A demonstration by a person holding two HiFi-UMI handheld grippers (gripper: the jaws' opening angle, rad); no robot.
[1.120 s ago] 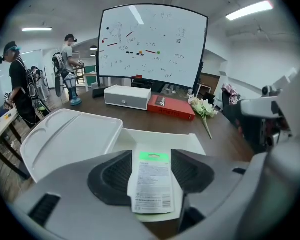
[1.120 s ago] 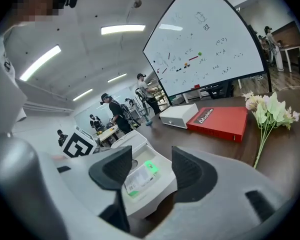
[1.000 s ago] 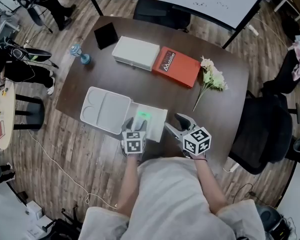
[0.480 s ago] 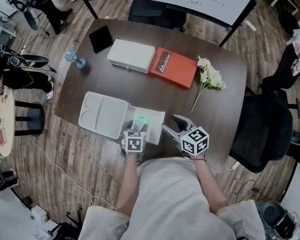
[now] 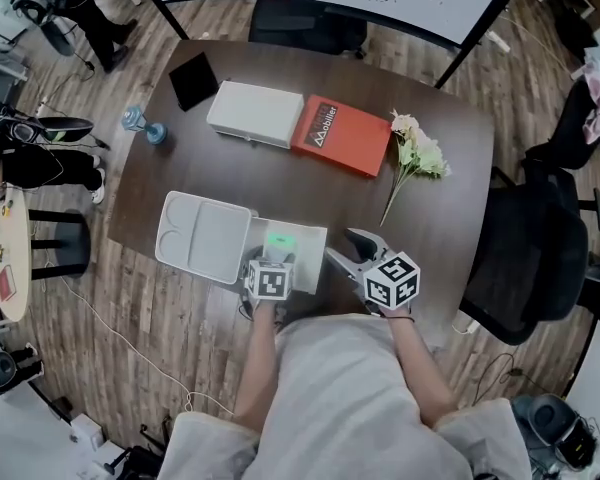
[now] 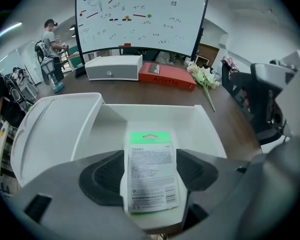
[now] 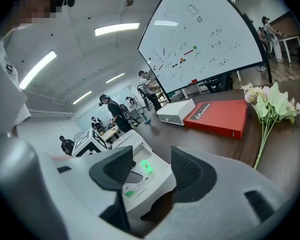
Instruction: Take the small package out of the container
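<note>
The small package [image 6: 150,171], white with a green top strip, lies in the open white container [image 6: 202,126] at the table's near edge. In the head view the package [image 5: 279,240] sits in the container's [image 5: 315,236] near half. My left gripper [image 5: 270,260] reaches over the near wall. Its jaws are opening, one on either side of the package, and the pads [image 6: 104,176] do not visibly press on it. My right gripper [image 5: 348,249] hovers open and empty just right of the container [image 7: 162,179], and its view also takes in the package [image 7: 138,179].
The container's lid [image 5: 202,236] lies folded out to the left. Farther back are a white box [image 5: 253,114], a red book [image 5: 345,135], a bunch of flowers [image 5: 415,158], a black tablet [image 5: 193,79] and a blue object [image 5: 143,126]. A black chair [image 5: 525,258] stands to the right.
The head view has drifted a little. Both grippers stay at the container's near edge and the package lies in the same place.
</note>
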